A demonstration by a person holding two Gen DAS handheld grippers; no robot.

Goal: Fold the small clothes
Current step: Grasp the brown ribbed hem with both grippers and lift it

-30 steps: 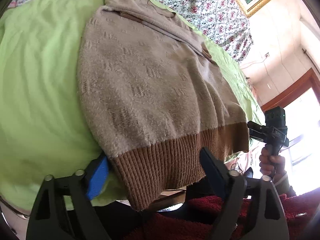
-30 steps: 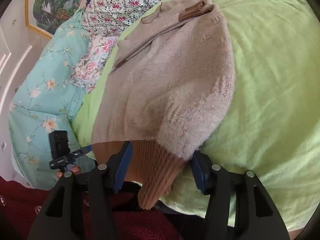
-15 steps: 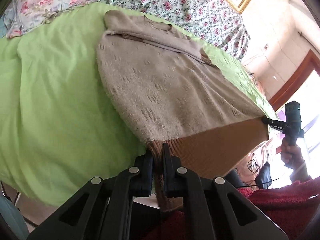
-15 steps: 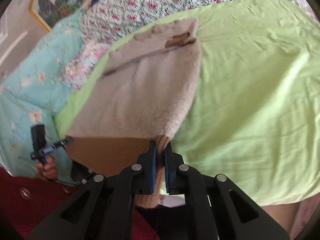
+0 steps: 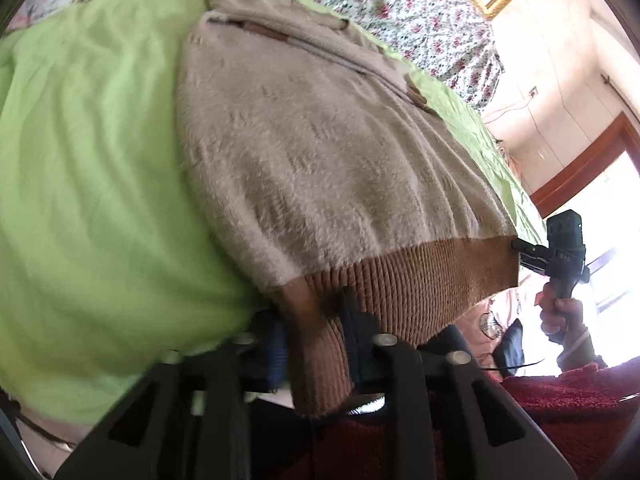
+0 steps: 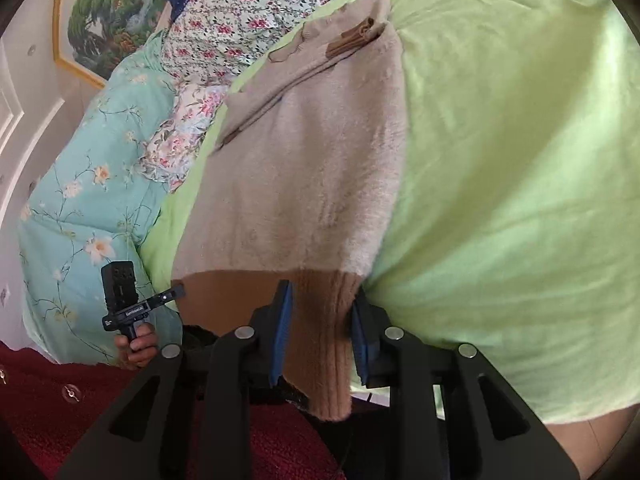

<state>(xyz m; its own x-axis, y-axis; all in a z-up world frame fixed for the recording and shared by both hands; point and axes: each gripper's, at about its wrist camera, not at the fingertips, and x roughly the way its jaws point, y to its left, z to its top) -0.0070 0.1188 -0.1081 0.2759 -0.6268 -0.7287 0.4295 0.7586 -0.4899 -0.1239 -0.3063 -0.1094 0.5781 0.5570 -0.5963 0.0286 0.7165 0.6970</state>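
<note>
Sweater (image 5: 332,152) in fuzzy beige knit lies spread on the lime-green sheet (image 5: 92,184), stretching straight ahead of both grippers toward a floral bedcover (image 5: 404,12) at the far side, its collar end farthest away and its brown ribbed hem (image 5: 404,284) nearest, hanging over the bed edge. The left gripper (image 5: 314,334) has its jaws parted a moderate way, and the left corner of the hem hangs down between the blue pads; the cloth fills most of the gap, but whether the pads press on it cannot be told. The right gripper (image 6: 320,336) stands the same way at the opposite corner, jaws partly open with the ribbed band drooping between its blue-lined fingers (image 6: 280,336), a sliver of space showing on each side. In the left wrist view the right gripper's tip sits just beside the far hem corner, off to the right. In the right wrist view the left gripper appears off to the left, its tip at the hem's other corner, in front of a turquoise flowered quilt (image 6: 80,208). A dark red garment (image 6: 80,412) fills the space below both tools.
</note>
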